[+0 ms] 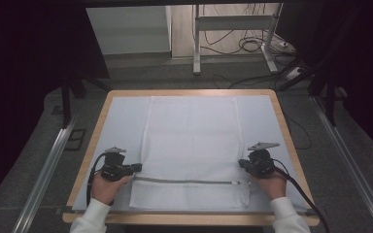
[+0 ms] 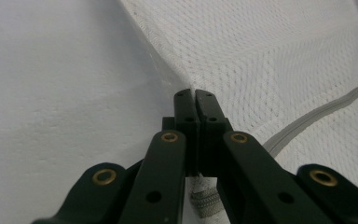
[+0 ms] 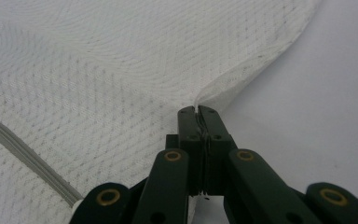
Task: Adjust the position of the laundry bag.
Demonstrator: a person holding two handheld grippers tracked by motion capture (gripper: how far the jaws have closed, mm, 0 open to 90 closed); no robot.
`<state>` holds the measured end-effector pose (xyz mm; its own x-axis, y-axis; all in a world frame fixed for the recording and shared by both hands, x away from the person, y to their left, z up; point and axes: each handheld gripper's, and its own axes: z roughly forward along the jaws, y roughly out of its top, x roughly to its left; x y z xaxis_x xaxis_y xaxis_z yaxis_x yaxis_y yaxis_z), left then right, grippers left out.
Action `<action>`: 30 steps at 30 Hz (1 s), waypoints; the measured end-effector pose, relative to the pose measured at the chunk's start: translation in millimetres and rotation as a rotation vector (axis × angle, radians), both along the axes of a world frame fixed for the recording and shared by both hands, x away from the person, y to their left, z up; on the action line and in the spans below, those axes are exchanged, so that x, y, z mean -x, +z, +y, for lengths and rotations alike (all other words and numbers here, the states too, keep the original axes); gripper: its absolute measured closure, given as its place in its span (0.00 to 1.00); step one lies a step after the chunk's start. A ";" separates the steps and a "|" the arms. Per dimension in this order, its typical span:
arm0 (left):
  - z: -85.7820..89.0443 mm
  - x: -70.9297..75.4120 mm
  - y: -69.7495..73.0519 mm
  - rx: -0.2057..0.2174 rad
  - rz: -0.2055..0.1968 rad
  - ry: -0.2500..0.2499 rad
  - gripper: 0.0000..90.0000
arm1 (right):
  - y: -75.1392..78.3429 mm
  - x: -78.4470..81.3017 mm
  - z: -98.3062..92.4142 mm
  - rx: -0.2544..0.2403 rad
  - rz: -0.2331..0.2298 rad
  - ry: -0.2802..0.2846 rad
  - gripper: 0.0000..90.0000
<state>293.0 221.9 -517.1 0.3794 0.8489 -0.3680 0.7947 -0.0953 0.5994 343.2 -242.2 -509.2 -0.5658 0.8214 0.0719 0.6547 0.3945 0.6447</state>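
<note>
High view: one white mesh bag (image 1: 190, 145) lies flat on a pale mat (image 1: 121, 116) covering the wooden tabletop (image 1: 281, 121), its one zipper (image 1: 189, 182) near the person. Two tools clamp its side edges: left tool (image 1: 137, 167), right tool (image 1: 241, 163). Cables (image 1: 243, 46) trail on the grey floor (image 1: 141, 73) beyond.

Mesh bag (image 1: 189, 145) lies flat across the middle of the worktop (image 1: 272, 126), posing no raised obstacle. Bare strips run down both sides, open to the far edge. Left gripper (image 1: 137, 167) and right gripper (image 1: 242, 163) occupy the bag's side edges. Near edge probably free between the hands.
</note>
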 end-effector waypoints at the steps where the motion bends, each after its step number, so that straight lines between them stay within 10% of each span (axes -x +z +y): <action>1: 0.2 -0.1 -0.2 0.000 -0.001 0.001 1.00 | -0.3 0.0 0.5 0.003 0.000 0.003 0.97; 13: -1.5 -0.1 0.6 -0.005 -0.005 0.006 0.97 | -1.9 -0.7 -1.1 0.005 0.005 0.004 0.96; 16: 1.7 -0.2 8.4 0.017 -0.037 0.036 0.72 | 1.2 -0.8 -3.6 -0.019 -0.006 -0.008 0.66; 22: -12.9 6.2 28.8 0.025 -0.172 0.061 0.44 | 8.3 -1.3 -10.0 -0.074 -0.049 -0.048 0.39; 30: -50.2 6.1 37.9 0.038 -0.178 -0.048 0.40 | 13.3 3.4 -18.6 -0.071 -0.092 -0.060 0.29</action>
